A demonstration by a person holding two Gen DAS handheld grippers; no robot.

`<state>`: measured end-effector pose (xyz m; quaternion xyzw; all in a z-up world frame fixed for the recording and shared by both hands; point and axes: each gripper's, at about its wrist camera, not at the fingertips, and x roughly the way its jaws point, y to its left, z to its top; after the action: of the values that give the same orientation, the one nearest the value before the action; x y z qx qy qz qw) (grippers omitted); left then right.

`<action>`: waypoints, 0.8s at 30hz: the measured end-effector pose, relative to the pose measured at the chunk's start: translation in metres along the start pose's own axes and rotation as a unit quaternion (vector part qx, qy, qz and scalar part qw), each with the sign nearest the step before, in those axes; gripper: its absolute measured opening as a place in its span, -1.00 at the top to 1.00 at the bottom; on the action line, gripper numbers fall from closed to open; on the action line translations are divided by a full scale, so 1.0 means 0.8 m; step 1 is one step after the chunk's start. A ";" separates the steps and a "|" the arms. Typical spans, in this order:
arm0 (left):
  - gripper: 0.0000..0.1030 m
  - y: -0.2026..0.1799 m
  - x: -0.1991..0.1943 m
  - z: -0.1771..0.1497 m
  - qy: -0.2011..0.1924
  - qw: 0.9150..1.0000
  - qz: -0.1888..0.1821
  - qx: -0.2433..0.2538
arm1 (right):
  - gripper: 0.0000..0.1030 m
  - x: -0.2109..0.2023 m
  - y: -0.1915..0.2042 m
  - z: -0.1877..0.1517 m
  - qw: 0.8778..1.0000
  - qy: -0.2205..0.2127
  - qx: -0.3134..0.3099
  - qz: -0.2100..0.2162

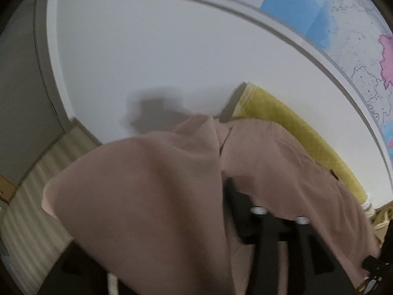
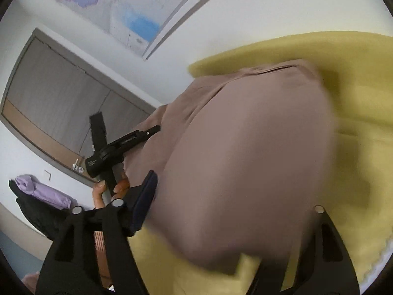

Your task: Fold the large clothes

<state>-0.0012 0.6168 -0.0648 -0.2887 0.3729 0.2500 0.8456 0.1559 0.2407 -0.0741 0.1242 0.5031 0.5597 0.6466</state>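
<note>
A large dusty-pink garment (image 1: 152,184) hangs in the air, draped over my left gripper (image 1: 228,196), whose fingertips are hidden under the cloth; the black finger arms stand close together as if shut on it. In the right wrist view the same pink garment (image 2: 245,159) bulges between my right gripper's two black fingers (image 2: 145,204), which stand wide apart around it; the tips are blurred and partly covered. My left gripper (image 2: 127,145) shows there too, held by a hand at the garment's left edge.
A yellow-green bedspread (image 2: 343,98) lies under and behind the garment, also in the left wrist view (image 1: 282,113). A wall map (image 1: 343,36) hangs on the white wall. A grey door (image 2: 61,93) and purple and black clothes (image 2: 41,191) are at the left.
</note>
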 end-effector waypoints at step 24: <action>-0.10 -0.051 0.022 0.004 -0.007 0.998 0.016 0.064 | 0.05 -0.026 -0.026 -0.007 0.997 -0.014 0.019 -0.070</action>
<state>0.0368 0.5940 -0.0642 -0.2262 0.3865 0.2418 0.8608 0.1671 0.2138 -0.0814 0.1088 0.5123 0.5012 0.6889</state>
